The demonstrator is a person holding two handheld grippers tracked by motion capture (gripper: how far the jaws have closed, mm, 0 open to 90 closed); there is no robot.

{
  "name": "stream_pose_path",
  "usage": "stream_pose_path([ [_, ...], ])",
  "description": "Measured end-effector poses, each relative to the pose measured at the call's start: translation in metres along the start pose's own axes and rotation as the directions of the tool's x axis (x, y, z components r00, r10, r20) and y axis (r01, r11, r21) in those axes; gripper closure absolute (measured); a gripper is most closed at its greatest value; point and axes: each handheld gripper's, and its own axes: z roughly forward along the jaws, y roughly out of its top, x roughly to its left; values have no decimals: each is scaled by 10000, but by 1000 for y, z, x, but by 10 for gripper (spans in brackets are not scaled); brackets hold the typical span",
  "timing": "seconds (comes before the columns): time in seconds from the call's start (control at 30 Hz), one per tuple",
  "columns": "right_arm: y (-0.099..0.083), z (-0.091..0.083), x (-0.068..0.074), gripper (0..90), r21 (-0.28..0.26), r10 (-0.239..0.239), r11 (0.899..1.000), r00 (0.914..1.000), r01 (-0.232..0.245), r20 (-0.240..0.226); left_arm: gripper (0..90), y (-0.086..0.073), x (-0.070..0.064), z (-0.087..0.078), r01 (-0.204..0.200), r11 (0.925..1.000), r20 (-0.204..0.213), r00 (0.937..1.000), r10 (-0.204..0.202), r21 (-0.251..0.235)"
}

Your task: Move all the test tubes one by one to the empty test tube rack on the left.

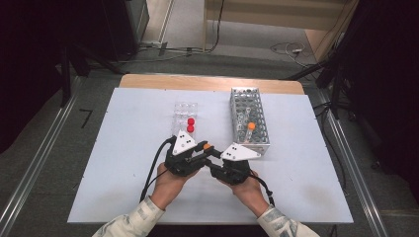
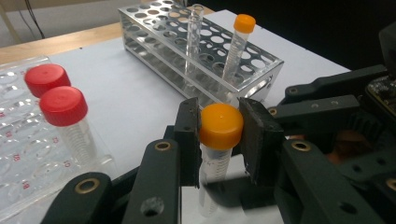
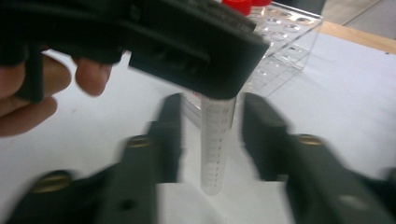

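A clear tube with an orange cap (image 2: 212,163) stands upright just above the white table top. My left gripper (image 2: 219,108) is shut on its cap. In the right gripper view the tube's graduated body (image 3: 217,154) hangs between the jaws of my right gripper (image 3: 212,116), which stand open with a gap on each side. From above, both grippers meet at the table's middle: left gripper (image 1: 204,150), right gripper (image 1: 214,159), the orange cap (image 1: 207,145) between them.
A metal rack (image 1: 261,140) to the right holds an orange-capped tube (image 1: 251,127) and a bare glass tube (image 2: 194,28). A clear plastic rack (image 1: 179,111) on the left holds two red-capped tubes (image 1: 190,124). The white table top (image 1: 123,163) spreads around.
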Motion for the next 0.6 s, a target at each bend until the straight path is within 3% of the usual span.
stream_pose_path([
  [0.1,0,-3,-1,346,140,-225,9996,9996,228,-166,703,3,5,-6,126,9999,-68,9999,-127,-117],
  [0.17,0,-6,-3,305,215,-245,9995,9995,249,-178,703,4,10,-13,256,9995,-137,9996,-258,-183],
  [0.33,-4,-25,-11,273,133,-344,9993,9993,345,-123,703,9,25,-29,510,9977,-451,9976,-531,-457],
  [0.6,-8,-48,-27,274,-79,64,9999,9996,-62,283,703,24,46,-48,714,9932,-931,9924,-799,-917],
])
